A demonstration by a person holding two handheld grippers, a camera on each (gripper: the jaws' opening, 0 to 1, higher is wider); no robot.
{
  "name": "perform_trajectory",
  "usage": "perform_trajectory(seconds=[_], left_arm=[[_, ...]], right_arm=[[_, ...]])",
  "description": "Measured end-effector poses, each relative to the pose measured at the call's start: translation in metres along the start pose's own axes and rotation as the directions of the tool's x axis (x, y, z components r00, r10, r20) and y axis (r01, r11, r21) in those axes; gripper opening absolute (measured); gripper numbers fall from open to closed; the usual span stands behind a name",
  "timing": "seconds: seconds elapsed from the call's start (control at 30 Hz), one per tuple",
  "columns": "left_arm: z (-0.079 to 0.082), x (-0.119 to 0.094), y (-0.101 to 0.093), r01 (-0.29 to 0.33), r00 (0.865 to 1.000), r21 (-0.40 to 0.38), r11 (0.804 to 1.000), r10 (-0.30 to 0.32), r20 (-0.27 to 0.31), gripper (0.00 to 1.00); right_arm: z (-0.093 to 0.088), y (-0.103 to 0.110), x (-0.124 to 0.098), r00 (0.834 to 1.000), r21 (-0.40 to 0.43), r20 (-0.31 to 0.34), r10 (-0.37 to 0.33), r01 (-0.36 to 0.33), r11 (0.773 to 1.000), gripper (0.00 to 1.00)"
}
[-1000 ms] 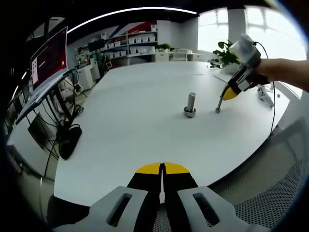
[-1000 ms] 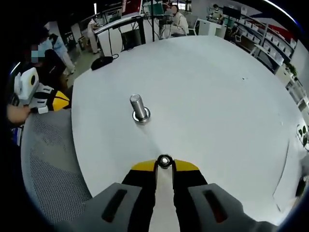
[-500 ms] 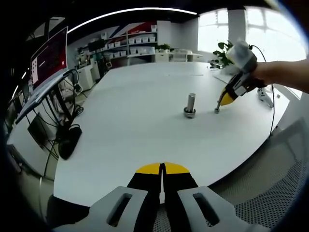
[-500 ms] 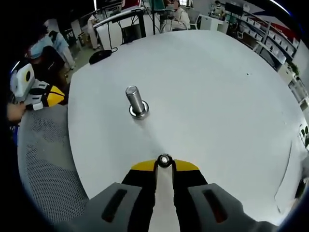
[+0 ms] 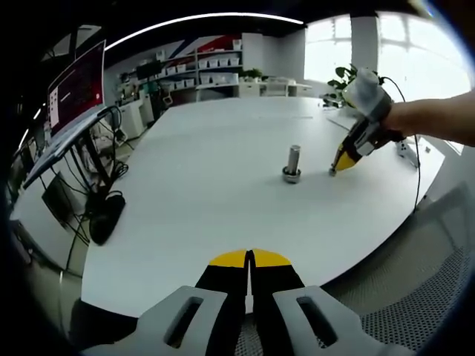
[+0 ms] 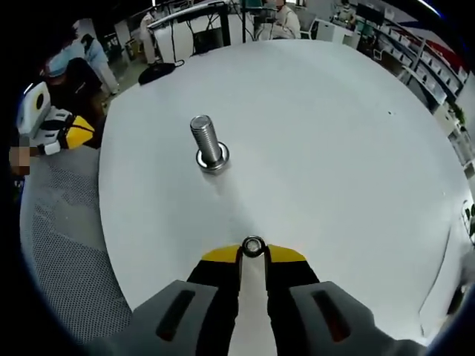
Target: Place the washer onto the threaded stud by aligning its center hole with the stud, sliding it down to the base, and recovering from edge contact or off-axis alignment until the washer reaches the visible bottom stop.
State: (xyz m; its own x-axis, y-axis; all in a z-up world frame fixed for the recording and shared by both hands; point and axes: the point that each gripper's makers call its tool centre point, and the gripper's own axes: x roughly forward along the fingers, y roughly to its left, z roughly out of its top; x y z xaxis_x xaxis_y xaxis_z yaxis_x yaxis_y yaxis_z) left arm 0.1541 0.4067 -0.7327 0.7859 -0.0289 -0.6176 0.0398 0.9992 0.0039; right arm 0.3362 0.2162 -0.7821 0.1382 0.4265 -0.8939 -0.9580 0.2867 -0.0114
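A threaded metal stud stands upright on the white round table, a ring-shaped base around its foot. My right gripper is shut on a small silver washer, held at its yellow tips just short of the stud. From the left gripper view, the stud is mid-table and the right gripper slants down to its right, tips close to the tabletop. My left gripper is shut with nothing in it, hovering at the table's near edge.
A grey mesh chair sits beside the table. The left gripper appears at the left edge of the right gripper view. A monitor and cables stand beyond the table; shelves and a plant are farther back. People sit at far desks.
The right gripper with the washer has moved closer to the stud, which now looks larger and higher in its view. The left gripper has stayed put.
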Motion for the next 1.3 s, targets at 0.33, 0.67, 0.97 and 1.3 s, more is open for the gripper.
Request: perform_trajectory(seconds=[0.33,0.67,0.97,1.3], left_arm=[[0.000,0.000,0.000,0.003,1.000,0.001,1.000,-0.003,0.005,0.00],[0.002,0.000,-0.002,0.008,1.000,0.018,1.000,-0.008,0.012,0.00],[0.003,0.001,-0.009,0.036,0.999,0.056,0.998,-0.037,0.016,0.00],[0.010,-0.003,-0.021,0.097,0.993,0.084,0.992,-0.102,0.054,0.00]], right_arm=[[-0.007,-0.003,-0.008,0.999,-0.005,0.003,-0.041,0.041,0.999,0.21],[-0.021,0.007,-0.043,0.991,0.040,0.074,-0.111,0.108,0.993,0.26],[-0.030,0.029,-0.093,0.939,0.290,0.273,-0.206,0.124,0.949,0.26],[-0.076,0.041,-0.135,0.876,0.450,0.308,-0.371,0.209,0.868,0.27]])
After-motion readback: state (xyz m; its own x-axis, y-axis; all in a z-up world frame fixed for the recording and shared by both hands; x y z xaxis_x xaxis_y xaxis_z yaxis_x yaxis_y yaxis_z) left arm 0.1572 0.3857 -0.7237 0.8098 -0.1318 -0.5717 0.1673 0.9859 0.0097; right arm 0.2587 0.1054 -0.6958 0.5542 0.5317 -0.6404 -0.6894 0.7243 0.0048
